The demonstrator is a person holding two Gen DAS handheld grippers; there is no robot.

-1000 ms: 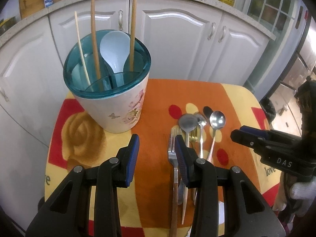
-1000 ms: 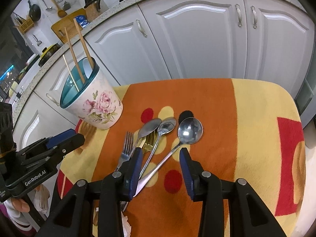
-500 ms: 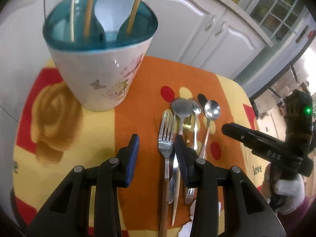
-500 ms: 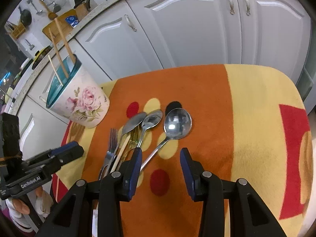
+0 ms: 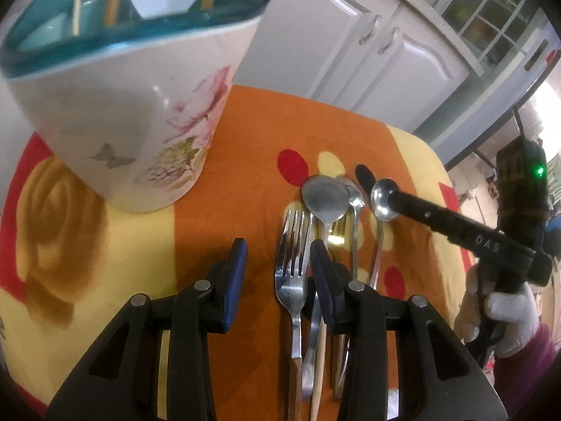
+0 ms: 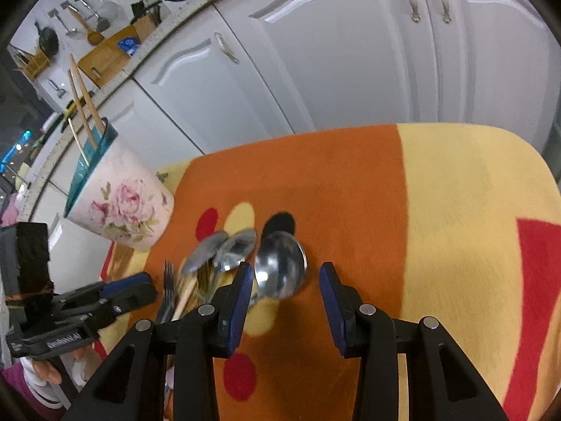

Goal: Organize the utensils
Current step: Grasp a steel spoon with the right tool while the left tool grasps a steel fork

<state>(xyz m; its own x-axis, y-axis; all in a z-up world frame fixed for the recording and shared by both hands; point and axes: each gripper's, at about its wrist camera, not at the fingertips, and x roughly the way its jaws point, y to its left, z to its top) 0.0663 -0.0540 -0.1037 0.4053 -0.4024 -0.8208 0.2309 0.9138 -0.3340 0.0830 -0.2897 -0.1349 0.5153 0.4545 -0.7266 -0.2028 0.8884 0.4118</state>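
A floral utensil holder (image 5: pixel 140 105) with a teal rim stands at the left of the orange and yellow cloth; it also shows in the right wrist view (image 6: pixel 119 203). It holds chopsticks (image 6: pixel 84 105) and a pale spoon. Several metal utensils lie side by side on the cloth: a fork (image 5: pixel 292 270), a large spoon (image 5: pixel 324 198) and a round spoon (image 6: pixel 280 268). My left gripper (image 5: pixel 277 273) is open, low over the fork. My right gripper (image 6: pixel 285 298) is open, its jaws either side of the round spoon's bowl.
White cabinet doors (image 6: pixel 350 70) stand behind the small table. The cloth's edges (image 6: pixel 526 161) drop off on the right and far sides. A counter (image 6: pixel 105 56) with a cutting board and hanging tools runs at upper left.
Both grippers have moved forward and lower toward the utensils. The right gripper now straddles the round spoon's bowl. The left gripper now hangs over the fork.
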